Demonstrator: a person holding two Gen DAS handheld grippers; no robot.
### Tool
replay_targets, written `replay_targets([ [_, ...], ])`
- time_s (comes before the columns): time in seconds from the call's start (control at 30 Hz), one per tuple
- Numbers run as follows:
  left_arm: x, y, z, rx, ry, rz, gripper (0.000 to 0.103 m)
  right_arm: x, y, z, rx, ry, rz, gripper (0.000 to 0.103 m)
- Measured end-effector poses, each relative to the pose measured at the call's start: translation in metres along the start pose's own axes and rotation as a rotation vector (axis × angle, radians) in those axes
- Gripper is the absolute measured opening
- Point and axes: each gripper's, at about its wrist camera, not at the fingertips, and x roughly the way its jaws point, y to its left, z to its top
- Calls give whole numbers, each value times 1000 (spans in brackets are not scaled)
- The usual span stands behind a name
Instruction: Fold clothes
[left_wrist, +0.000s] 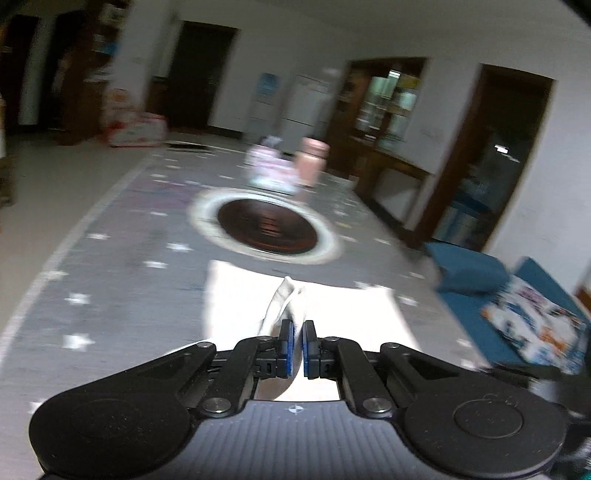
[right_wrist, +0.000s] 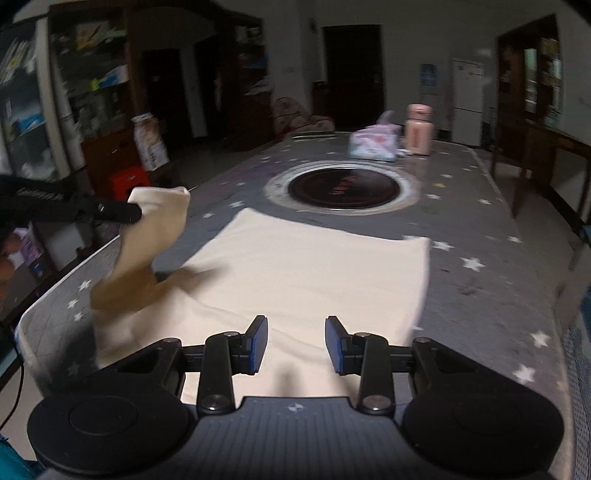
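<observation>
A cream garment (right_wrist: 306, 266) lies spread on the grey star-patterned table (right_wrist: 480, 229). My left gripper (left_wrist: 297, 332) is shut on a bunched corner of the cream garment (left_wrist: 284, 299), and the fold stands up between the blue pads. In the right wrist view the left gripper (right_wrist: 136, 213) holds that corner (right_wrist: 155, 229) lifted above the table's left side, the cloth hanging down to the rest. My right gripper (right_wrist: 296, 338) hovers over the near edge of the garment, jaws apart, with nothing between its fingers.
A round dark cooktop (right_wrist: 347, 188) with a pale ring is set into the table's middle. Beyond it stand a tissue pack (right_wrist: 373, 144) and a pink flask (right_wrist: 418, 129). A blue cushioned seat (left_wrist: 491, 288) with a printed cloth is at the right.
</observation>
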Motion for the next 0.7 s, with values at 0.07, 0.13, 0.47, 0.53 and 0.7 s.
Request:
replay_targets([
  [0.07,9,-19,-4,21,21,-63,5,-7,-12,-2,25,-10,-27,34],
  [0.13,19,-36,-12,40,47,-117,5,-12,-23,-4,54,-18,-46,34],
  [0.47,48,-59,-44,137,217,-247,25,-13,-42,-14,115,-5,-70,34],
  [0.53,40,-51,-45,147,213,-220,35,-9,-39,-15,111,3,-59,34],
  [0.7,28,-14,-45,161,195,-94,36,5,-25,-21,100,44,-13,34],
])
